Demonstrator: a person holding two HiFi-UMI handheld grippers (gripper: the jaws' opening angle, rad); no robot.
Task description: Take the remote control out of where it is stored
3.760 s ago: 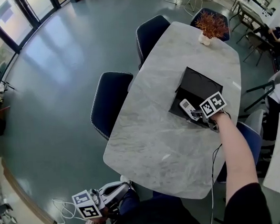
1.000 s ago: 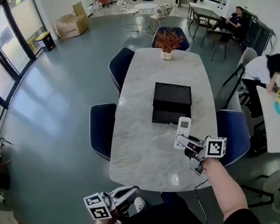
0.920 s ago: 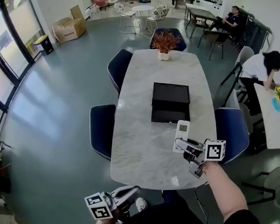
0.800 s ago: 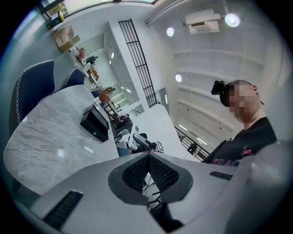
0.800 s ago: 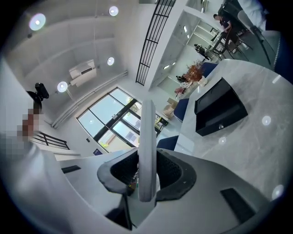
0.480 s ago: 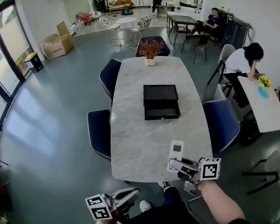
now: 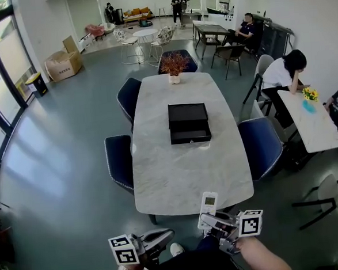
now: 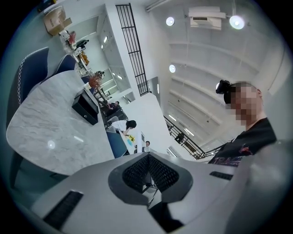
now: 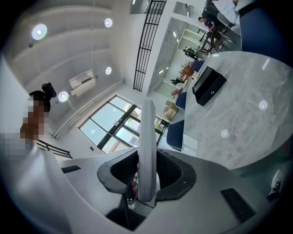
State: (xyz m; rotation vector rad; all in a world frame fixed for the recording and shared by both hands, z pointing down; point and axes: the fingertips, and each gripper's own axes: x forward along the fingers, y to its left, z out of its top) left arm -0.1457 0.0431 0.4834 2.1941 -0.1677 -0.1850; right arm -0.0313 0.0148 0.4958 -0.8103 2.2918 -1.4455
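Note:
A white remote control with a small screen stands upright in my right gripper, which is shut on its lower end, just off the near edge of the marble table. In the right gripper view the remote control shows edge-on, clamped between the two pads. The black storage box sits far off at the table's middle with its drawer front facing me. My left gripper hangs low at the left, away from the table, its jaws shut on nothing.
Dark blue chairs stand around the table. A potted reddish plant sits at its far end. A person sits at a white table on the right, and others sit further back. A cardboard box lies at far left.
The view has backed away from the table. My right gripper has carried the remote control from over the tabletop near the box to beyond the near edge. The left gripper has barely moved.

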